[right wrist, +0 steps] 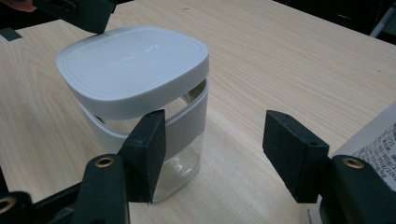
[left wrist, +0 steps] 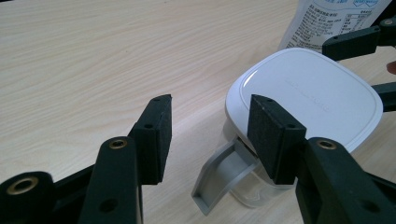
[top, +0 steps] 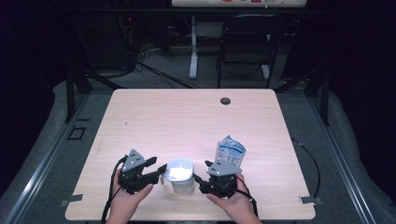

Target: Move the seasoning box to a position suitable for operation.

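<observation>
A person's two hands each held a black claw low over a pale wooden worktop (top: 187,116). Between them stood a clear jar (top: 181,179) with a white lid (right wrist: 133,65) (its grey side latch (left wrist: 219,175) flipped open). The left claw (left wrist: 210,135) had its jaws well apart, the latch lying between them, one pad just beside the lid's edge. The right claw (right wrist: 212,149) also stood apart, gripping nothing, the jar just beside one jaw. A blue-and-white pouch (top: 230,151) stood upright just behind the right claw.
</observation>
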